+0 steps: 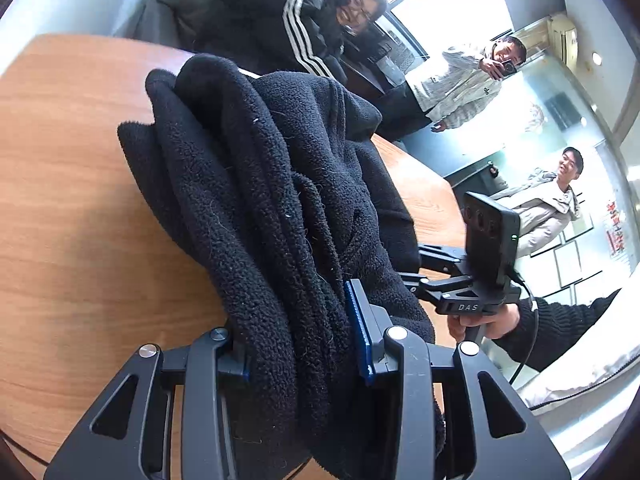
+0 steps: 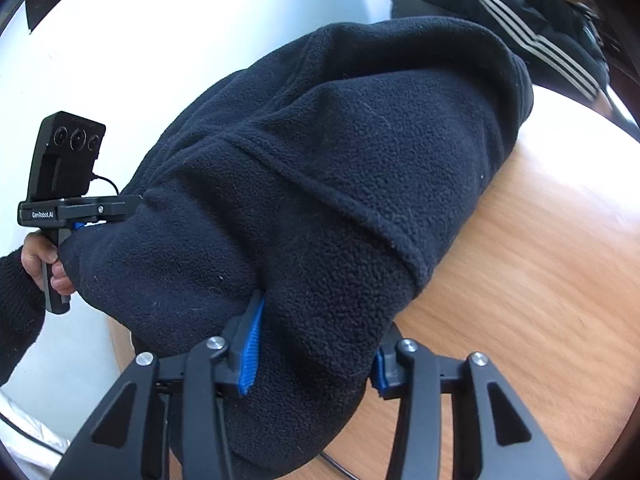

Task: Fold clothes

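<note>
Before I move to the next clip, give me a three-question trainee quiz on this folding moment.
1. True or false: both grippers clamp the black fleece garment.
2. The garment rests partly on a: A) wooden table B) metal tray C) carpet.
3. How many onlookers appear in the left wrist view?

Key:
1. True; the left gripper and the right gripper have fleece bunched between their jaws.
2. A
3. Three

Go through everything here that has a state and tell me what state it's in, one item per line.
Black fleece garment: bunched, lifted at the near end, far end resting on the table.
Left gripper: shut on the fleece.
Right gripper: shut on the fleece.
Wooden table: bare wood shows beside the fleece.
</note>
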The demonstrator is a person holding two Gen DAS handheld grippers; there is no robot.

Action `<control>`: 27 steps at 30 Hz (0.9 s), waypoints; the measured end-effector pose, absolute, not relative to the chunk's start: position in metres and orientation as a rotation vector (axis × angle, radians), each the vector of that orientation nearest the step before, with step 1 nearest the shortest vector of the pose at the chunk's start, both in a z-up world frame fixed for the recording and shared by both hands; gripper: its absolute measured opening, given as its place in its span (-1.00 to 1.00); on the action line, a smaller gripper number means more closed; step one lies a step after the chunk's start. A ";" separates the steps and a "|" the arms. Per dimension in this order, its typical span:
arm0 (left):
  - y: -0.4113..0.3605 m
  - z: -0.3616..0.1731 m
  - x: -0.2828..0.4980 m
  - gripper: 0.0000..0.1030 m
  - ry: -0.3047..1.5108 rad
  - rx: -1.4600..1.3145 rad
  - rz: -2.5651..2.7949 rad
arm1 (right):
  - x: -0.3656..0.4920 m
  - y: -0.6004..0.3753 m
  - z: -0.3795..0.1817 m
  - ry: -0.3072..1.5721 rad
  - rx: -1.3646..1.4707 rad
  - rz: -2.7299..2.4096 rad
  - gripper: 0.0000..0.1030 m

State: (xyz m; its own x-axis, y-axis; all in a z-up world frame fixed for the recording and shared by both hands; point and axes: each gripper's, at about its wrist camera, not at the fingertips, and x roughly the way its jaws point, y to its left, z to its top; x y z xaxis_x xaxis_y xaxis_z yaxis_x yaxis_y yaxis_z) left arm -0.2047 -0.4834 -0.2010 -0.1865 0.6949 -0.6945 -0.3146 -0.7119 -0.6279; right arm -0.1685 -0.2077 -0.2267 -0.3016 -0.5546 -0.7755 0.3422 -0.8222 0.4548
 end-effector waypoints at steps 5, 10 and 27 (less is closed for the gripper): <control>-0.526 -0.174 -0.231 -0.31 -0.436 -1.335 2.029 | -0.197 -0.238 -0.211 -0.248 1.296 -2.210 -0.17; -0.559 -0.178 -0.263 -0.30 -0.426 -1.315 2.056 | -0.233 -0.260 -0.212 -0.264 1.253 -2.243 -0.17; -0.578 -0.208 -0.272 0.72 -0.229 -1.434 2.270 | -0.264 -0.243 -0.254 -0.069 1.410 -2.379 0.87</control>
